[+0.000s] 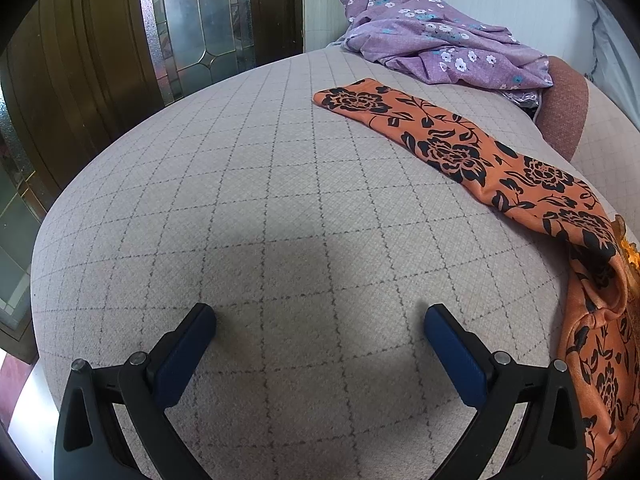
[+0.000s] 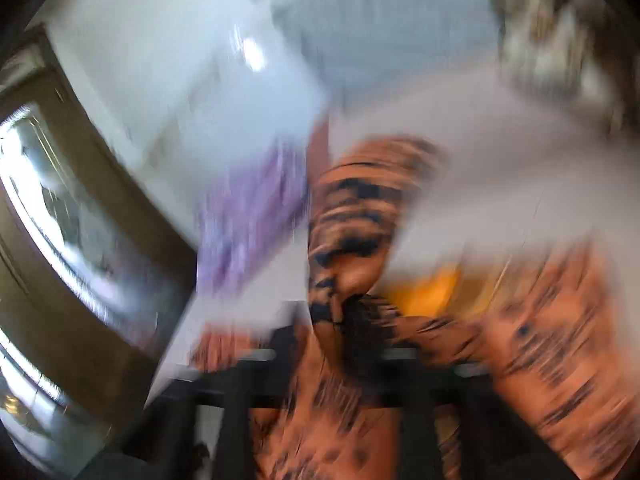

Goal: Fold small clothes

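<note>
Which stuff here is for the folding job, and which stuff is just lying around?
For the job:
- orange flowered garment, stretched out on the bed
- left gripper, open and empty over the bedcover
- right gripper, blurred, right up against the orange cloth

Just lying about:
- purple flowered cloth, crumpled at the far end
- checked bedcover
- glass-panelled door
</note>
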The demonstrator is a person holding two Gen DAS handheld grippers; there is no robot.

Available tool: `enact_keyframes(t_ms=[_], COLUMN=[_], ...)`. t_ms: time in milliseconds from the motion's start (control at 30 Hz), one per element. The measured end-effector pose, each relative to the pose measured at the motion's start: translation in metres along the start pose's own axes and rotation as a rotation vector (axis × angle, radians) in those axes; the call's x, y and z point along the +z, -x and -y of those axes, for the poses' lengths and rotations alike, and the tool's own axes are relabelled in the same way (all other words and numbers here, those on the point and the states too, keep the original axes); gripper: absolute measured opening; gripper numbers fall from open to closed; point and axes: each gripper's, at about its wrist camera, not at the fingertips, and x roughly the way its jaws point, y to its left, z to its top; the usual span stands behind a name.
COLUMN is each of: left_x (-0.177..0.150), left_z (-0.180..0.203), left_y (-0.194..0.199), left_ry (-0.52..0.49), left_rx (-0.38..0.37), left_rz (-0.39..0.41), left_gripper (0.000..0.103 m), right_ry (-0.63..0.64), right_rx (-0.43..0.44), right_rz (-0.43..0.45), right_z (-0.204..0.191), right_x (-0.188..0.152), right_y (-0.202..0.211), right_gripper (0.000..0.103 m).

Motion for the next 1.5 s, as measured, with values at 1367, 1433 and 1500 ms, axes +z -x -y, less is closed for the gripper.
enact_keyframes(t_ms=[1367,1433,1500], left_x=[0.037,0.034,0.013], left_z=[0.228,0.205,0.190], left_y=[0.037,0.047,0.022], left_ry=[-0.362,-0.283,-0.229], left_rx=[-0.467,-0.468,-0.410], left_rz=[-0.239,-0.212,-0.355], left_gripper=[0.005,0.005,0.006], right_ry=[-0.320,-0.319,-0.302], right_rx=[0.020,0.027,0.024], right_rz=[-0.038,-0.006,0.022], right_z=[0.151,0.152,0.150], right_x=[-0.094,-0.084,-0.076], right_y=[0.080,0.084,0.089], right_gripper=[0.092,0.092,0.092])
